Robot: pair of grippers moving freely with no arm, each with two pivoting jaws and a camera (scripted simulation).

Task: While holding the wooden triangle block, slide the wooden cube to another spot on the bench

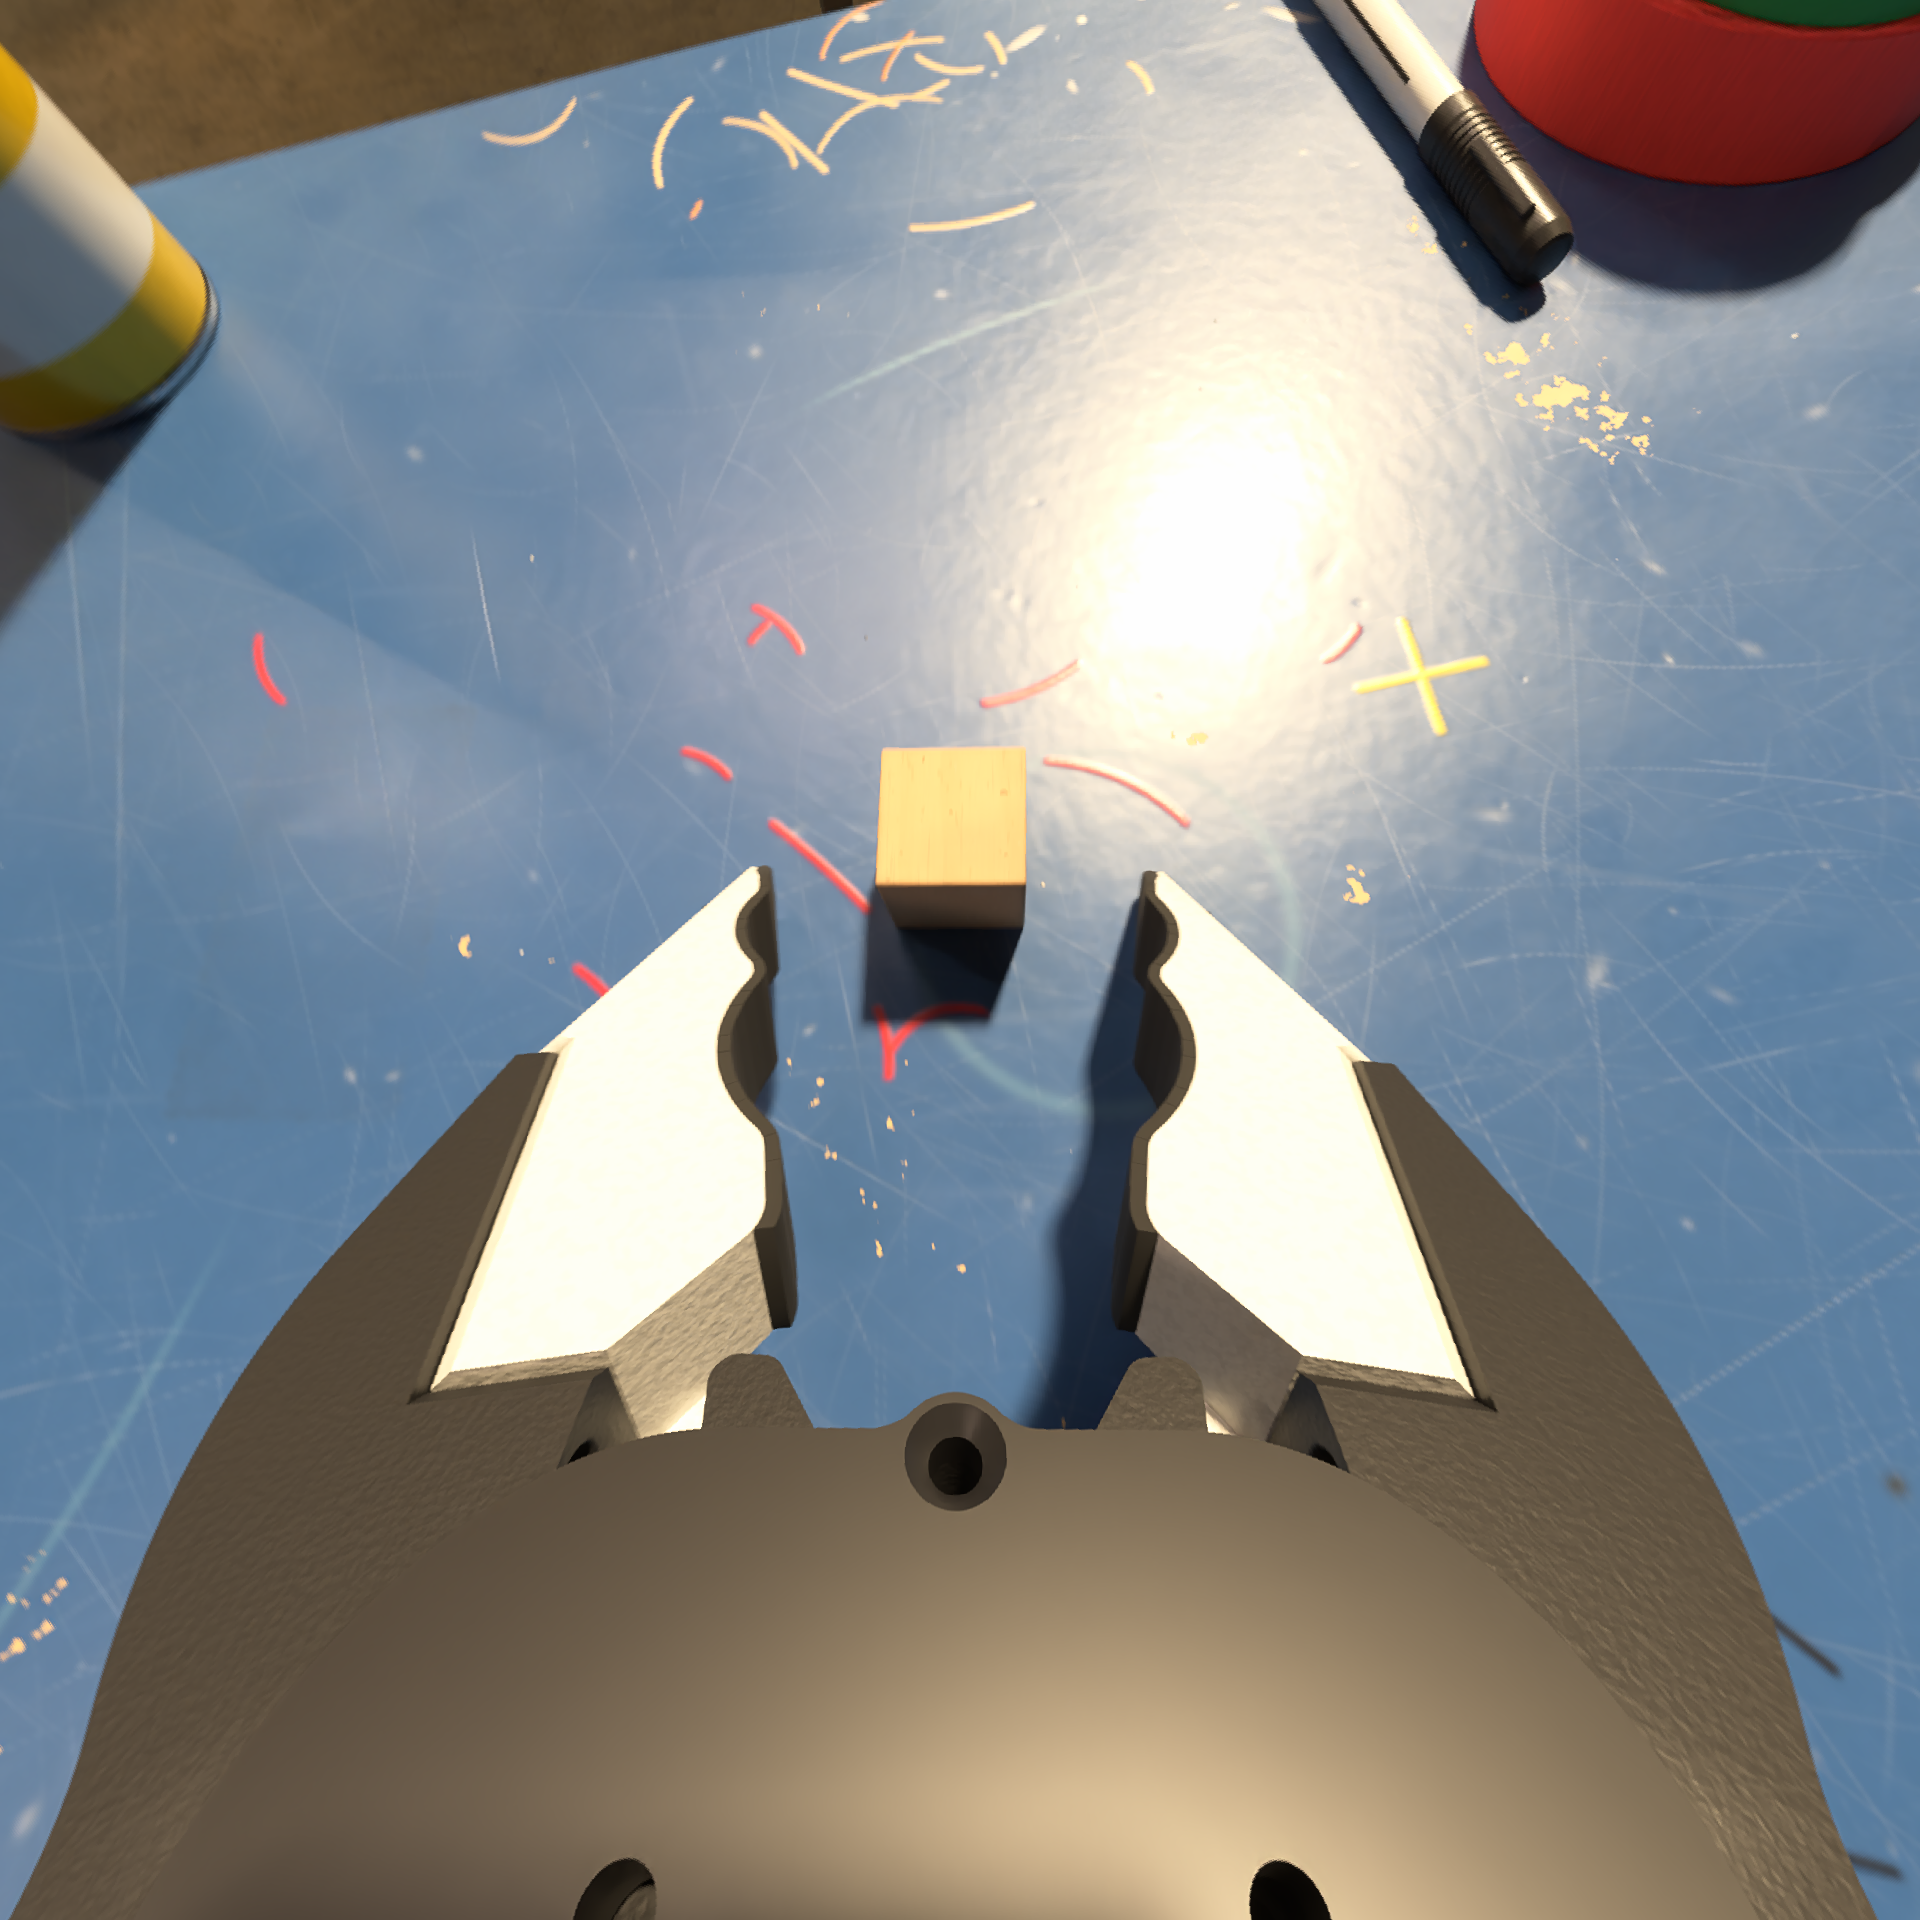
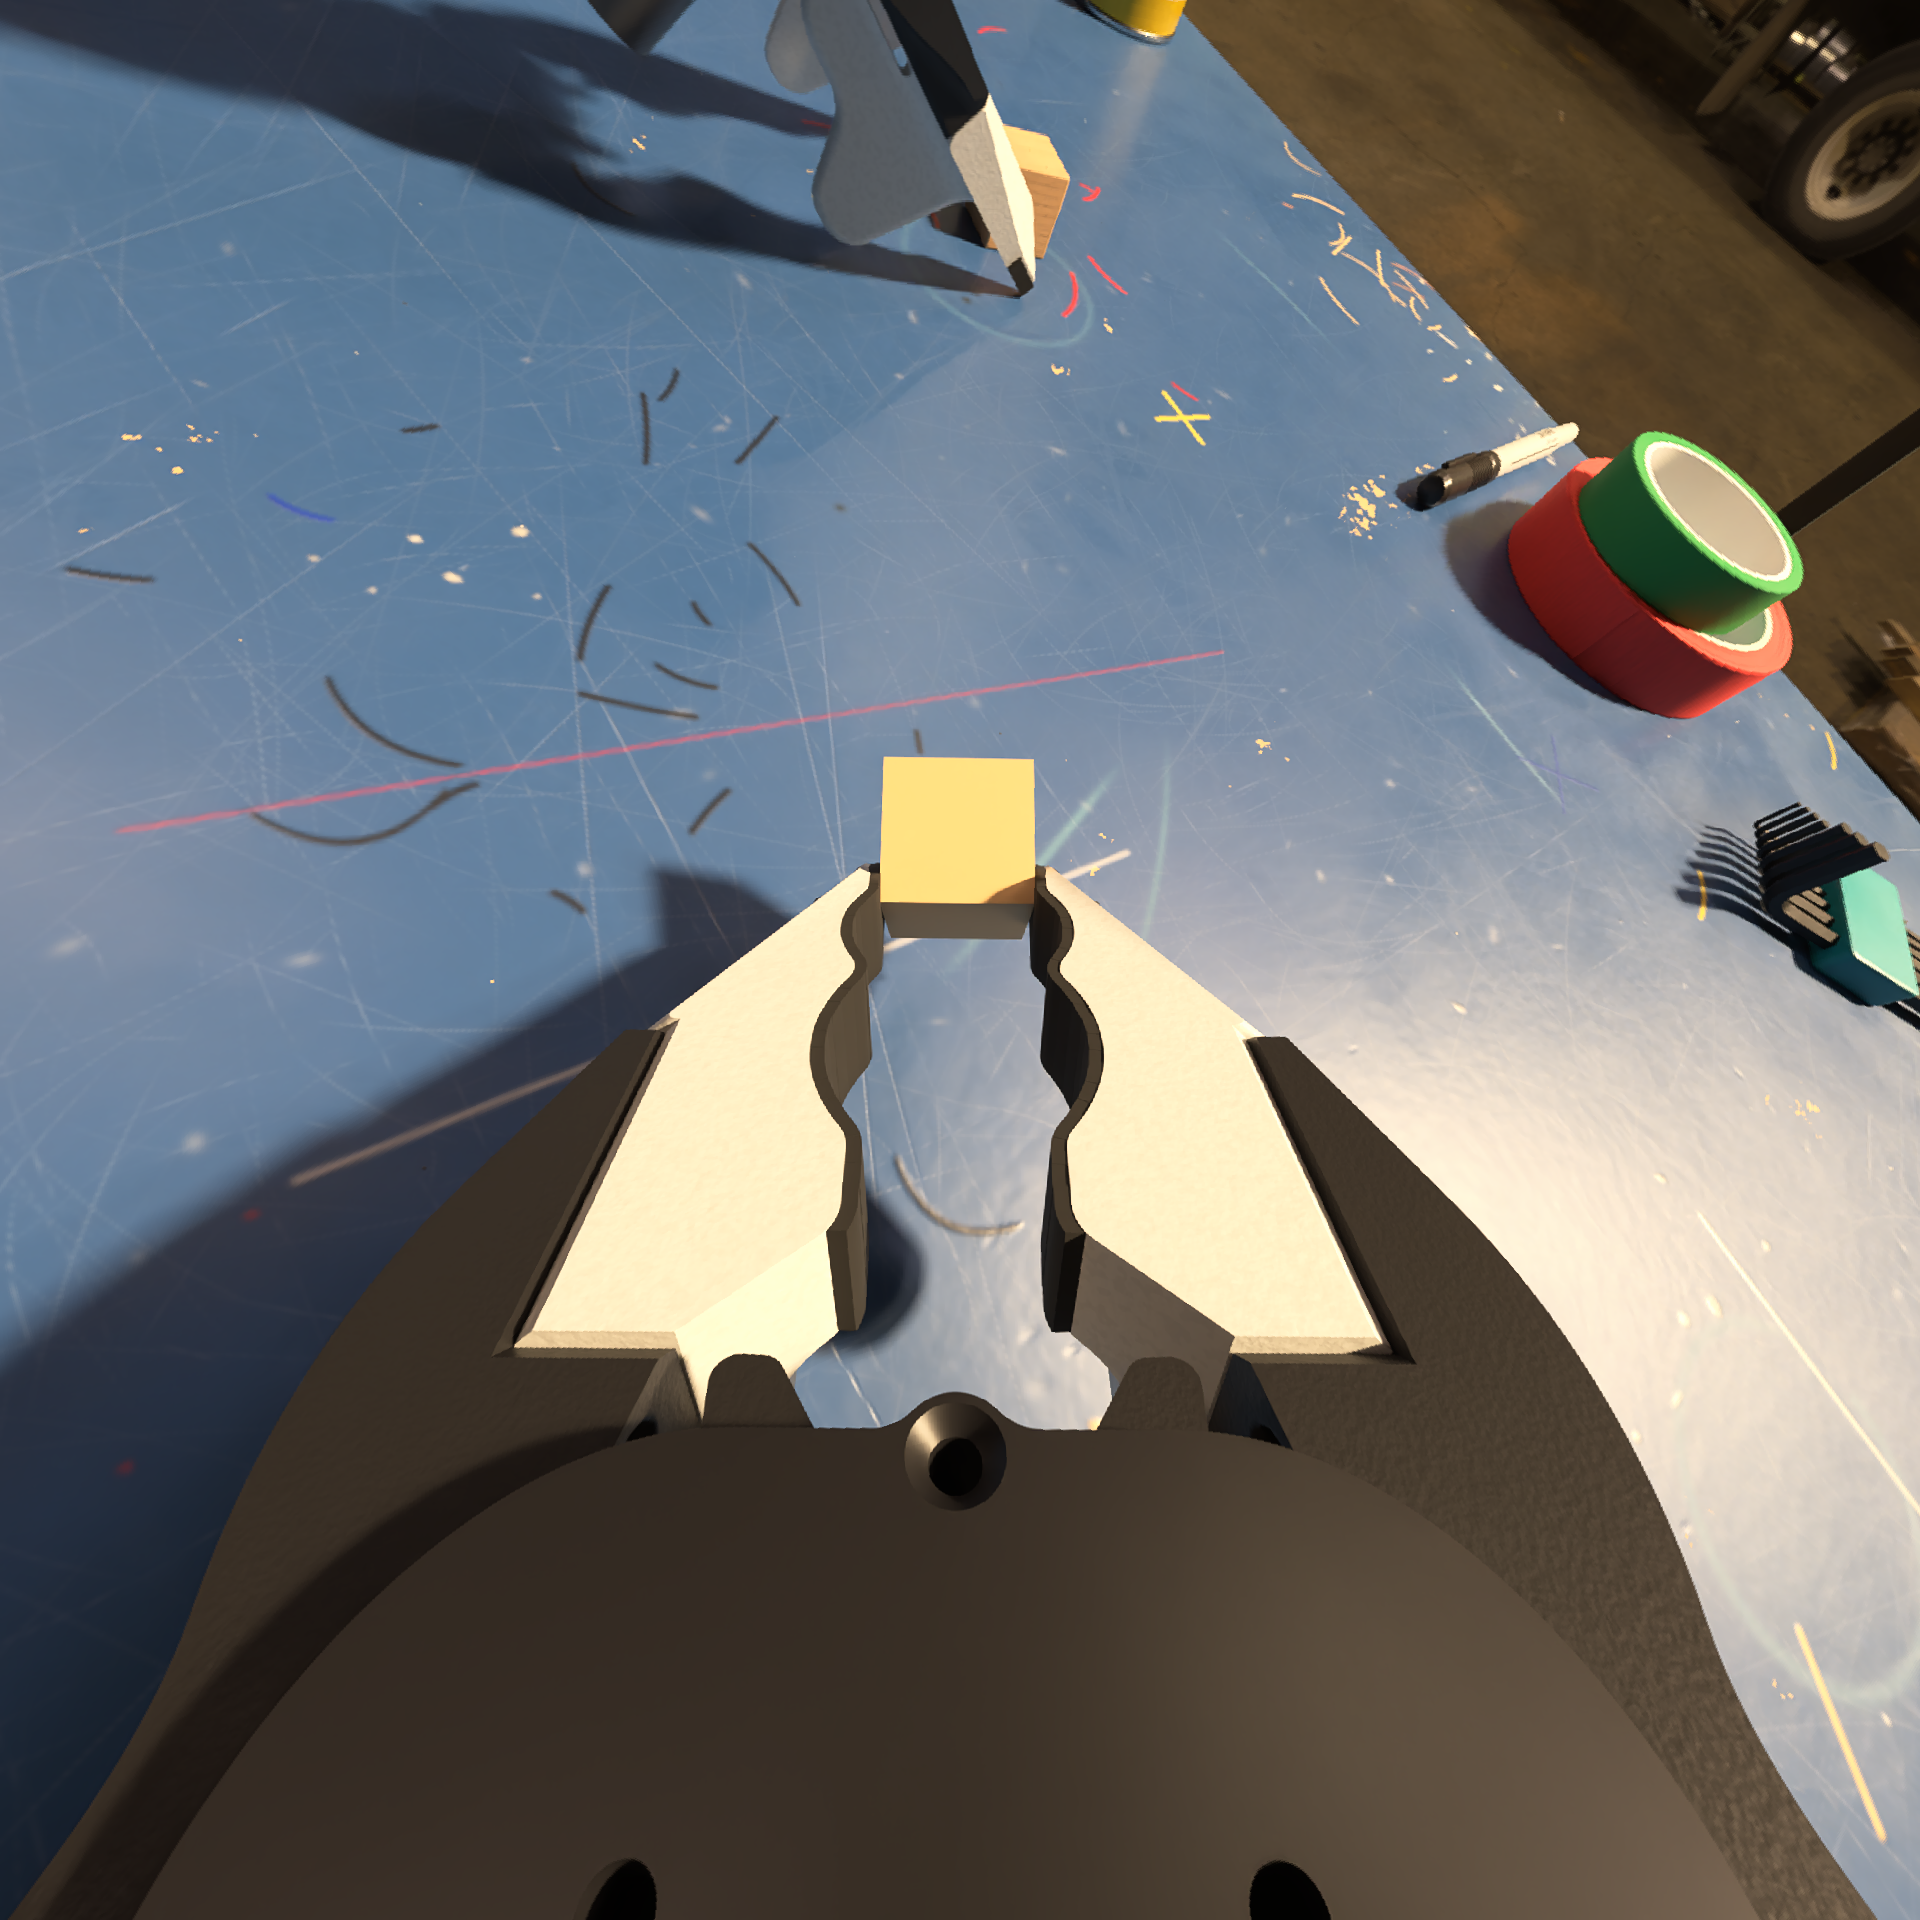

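The wooden cube (image 1: 951, 831) rests on the blue bench (image 1: 416, 727), just beyond and between my left fingertips. My left gripper (image 1: 956, 876) is open and empty, its jaws wider than the cube and not touching it. My right gripper (image 2: 956, 878) is shut on the wooden triangle block (image 2: 956, 831), gripped at the fingertips above the bench; its top face shows as a pale square. In the right wrist view, the left gripper's fingers (image 2: 997, 177) stand far off at the top, tips down at the bench, with the cube (image 2: 1049, 192) partly hidden behind them.
A yellow and white can (image 1: 83, 291) stands at the far left. A black-capped marker (image 1: 1455, 135) and stacked red and green tape rolls (image 2: 1662, 582) lie at the right. A teal hex-key set (image 2: 1849, 914) sits near the bench's right edge. A yellow cross mark (image 1: 1423, 675) lies right of the cube.
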